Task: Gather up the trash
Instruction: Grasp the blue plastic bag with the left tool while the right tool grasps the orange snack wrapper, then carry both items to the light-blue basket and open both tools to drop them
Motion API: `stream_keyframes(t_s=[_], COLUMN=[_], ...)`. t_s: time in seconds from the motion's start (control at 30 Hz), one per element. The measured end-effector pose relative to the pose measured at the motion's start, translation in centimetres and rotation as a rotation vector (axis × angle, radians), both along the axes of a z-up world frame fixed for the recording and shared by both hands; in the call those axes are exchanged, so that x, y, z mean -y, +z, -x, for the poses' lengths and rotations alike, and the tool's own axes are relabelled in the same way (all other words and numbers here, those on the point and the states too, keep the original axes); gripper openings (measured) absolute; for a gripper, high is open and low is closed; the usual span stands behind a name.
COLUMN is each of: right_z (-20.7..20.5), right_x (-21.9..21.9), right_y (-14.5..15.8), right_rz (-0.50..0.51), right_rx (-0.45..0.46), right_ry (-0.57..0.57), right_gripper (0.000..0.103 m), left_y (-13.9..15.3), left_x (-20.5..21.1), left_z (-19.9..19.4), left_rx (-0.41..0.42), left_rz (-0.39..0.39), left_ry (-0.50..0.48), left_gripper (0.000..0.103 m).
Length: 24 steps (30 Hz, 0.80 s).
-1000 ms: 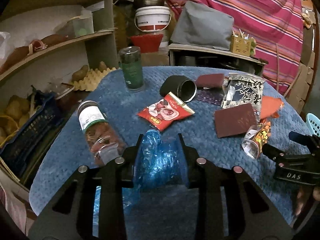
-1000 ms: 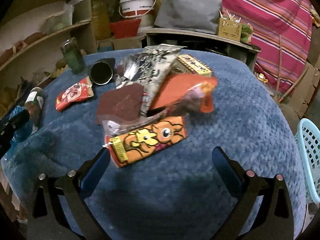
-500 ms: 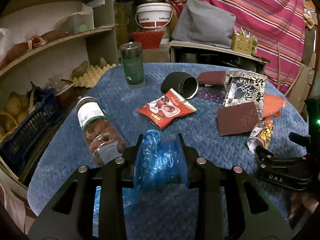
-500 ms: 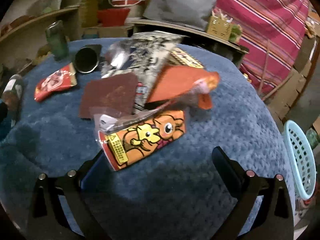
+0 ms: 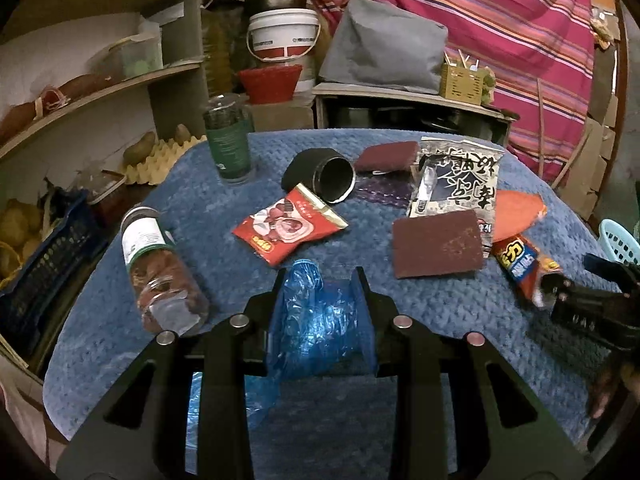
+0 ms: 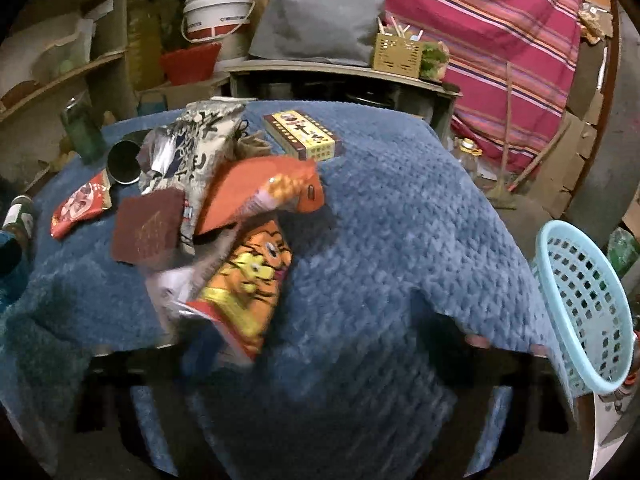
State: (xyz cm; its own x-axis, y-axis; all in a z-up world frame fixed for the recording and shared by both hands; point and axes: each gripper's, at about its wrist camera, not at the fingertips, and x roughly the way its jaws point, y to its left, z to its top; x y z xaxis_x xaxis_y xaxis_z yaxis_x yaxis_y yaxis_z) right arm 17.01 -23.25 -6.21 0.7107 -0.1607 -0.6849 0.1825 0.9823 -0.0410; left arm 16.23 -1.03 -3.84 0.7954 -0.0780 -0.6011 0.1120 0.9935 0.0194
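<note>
- The left gripper (image 5: pixel 320 304) pinches a crumpled blue plastic bag (image 5: pixel 316 320) between its pads.
- Just ahead of it lies a red snack packet (image 5: pixel 288 226); a fallen jar (image 5: pixel 160 272) lies to its left near the table's edge.
- The right gripper (image 6: pixel 320 360) is blurred, its jaws closing; an orange cartoon wrapper (image 6: pixel 248 284) lies just ahead at its left finger.
- Bare blue cloth (image 6: pixel 400 220) stretches ahead on its right, up to a pale basket (image 6: pixel 580 304) past the edge.

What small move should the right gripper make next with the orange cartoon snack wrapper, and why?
Probably finish closing on the orange cartoon snack wrapper. The right gripper has its jaws closing with the wrapper's near end between them, but a firm pinch is not yet visible. The left gripper already holds the crumpled blue plastic bag, and the light blue perforated basket waits beside the table.
</note>
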Motion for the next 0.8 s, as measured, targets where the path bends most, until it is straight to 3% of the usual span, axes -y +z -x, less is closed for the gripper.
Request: stream_keyframes(t_s=[0.07, 0.17, 0.43, 0.8], right_z=[-0.4, -0.8, 0.7, 5.7], right_x=[0.5, 0.8, 2.2, 12.7], right_y=[-0.1, -0.2, 0.9, 3.7], right_rz=[-0.045, -0.107, -0.108, -0.150], right_rx=[0.000, 0.003, 0.040, 0.130], right_ry=[0.033, 0.079, 0.118, -0.006], right_gripper=[0.044, 0.020, 0.012, 0.010], left_y=[0.0, 0.2, 1.1, 3.6], left_x=[0.3, 0.7, 3.3, 11.4], left_z=[-0.1, -0.2, -0.2, 0.7], left_rx=[-0.004, -0.005, 0.021, 0.074], left_rz=[0.006, 0.013, 0.015, -0.001], left_ry=[-0.001, -0.004, -0.034, -0.178], left_gripper=[0.030, 0.030, 0.030, 0.029])
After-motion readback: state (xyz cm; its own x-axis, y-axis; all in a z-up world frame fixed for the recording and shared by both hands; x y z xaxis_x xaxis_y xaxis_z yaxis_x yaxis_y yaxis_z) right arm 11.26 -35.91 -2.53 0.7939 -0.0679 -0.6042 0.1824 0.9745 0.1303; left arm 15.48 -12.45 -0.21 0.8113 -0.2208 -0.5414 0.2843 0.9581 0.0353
